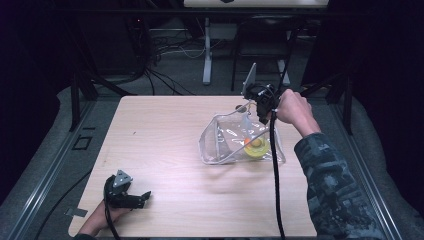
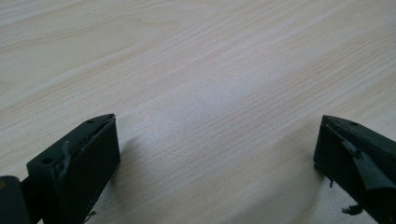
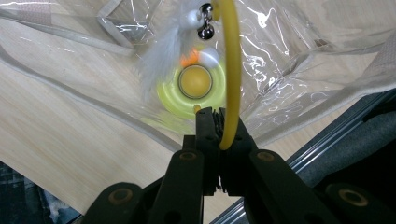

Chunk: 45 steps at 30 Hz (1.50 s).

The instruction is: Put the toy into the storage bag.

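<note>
Right gripper (image 3: 219, 122) pinches a yellow wand (image 3: 232, 70) over the clear bag (image 3: 299, 56); left gripper (image 2: 217, 154) rests spread

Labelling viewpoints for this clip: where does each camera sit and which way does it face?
High view: above the person's side, looking forward and down on the table; both hands show, left gripper and right gripper.
Left gripper view: rides the left gripper, facing bare tabletop; its jaws stand wide apart.
Right gripper view: rides the right gripper, looking down into the clear bag; jaws pinch a yellow cord.
High and right gripper views share the bag and its yellow disc.
</note>
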### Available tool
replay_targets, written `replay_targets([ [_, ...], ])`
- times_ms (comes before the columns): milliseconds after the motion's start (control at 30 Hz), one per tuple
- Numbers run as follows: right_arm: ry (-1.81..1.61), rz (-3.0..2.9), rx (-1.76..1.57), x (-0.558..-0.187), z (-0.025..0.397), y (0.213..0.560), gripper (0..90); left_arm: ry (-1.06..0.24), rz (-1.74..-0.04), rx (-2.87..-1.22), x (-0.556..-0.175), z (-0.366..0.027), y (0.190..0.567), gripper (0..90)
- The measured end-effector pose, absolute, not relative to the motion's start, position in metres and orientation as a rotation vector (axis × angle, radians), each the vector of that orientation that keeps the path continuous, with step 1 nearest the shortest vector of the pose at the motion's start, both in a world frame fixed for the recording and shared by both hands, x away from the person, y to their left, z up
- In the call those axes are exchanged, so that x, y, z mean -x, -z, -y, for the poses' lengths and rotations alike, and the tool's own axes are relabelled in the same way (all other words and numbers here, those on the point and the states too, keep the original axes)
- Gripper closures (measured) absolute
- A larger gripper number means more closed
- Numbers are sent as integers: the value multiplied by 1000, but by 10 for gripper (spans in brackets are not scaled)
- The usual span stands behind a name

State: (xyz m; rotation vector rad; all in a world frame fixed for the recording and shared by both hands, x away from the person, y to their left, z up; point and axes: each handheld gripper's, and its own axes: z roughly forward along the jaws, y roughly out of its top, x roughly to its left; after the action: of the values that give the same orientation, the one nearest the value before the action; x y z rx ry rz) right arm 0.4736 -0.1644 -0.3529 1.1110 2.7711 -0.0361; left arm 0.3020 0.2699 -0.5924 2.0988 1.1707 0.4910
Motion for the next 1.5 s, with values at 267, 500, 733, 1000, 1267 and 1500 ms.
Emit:
replay_targets([
  [267,39,-2773,-1111,-474,164,359,876,-492,-1170,-2100,-302,-270,592,2],
  [500,74,-2770,-1108,-475,162,364,871,-491,-1171,-2098,-302,-270,592,2],
  [733,80,-2771,-1103,-475,159,364,868,-489,-1167,-2106,-302,-270,592,2],
  [1000,-76,-2754,-1110,-469,163,345,781,-487,-1170,-2103,-302,-270,592,2],
  [1267,-160,-2713,-1114,-455,169,322,561,-487,-1171,-2103,-302,-270,592,2],
  [1500,-242,-2657,-1173,-445,184,313,258,-487,-1170,-2104,-302,-270,592,2],
])
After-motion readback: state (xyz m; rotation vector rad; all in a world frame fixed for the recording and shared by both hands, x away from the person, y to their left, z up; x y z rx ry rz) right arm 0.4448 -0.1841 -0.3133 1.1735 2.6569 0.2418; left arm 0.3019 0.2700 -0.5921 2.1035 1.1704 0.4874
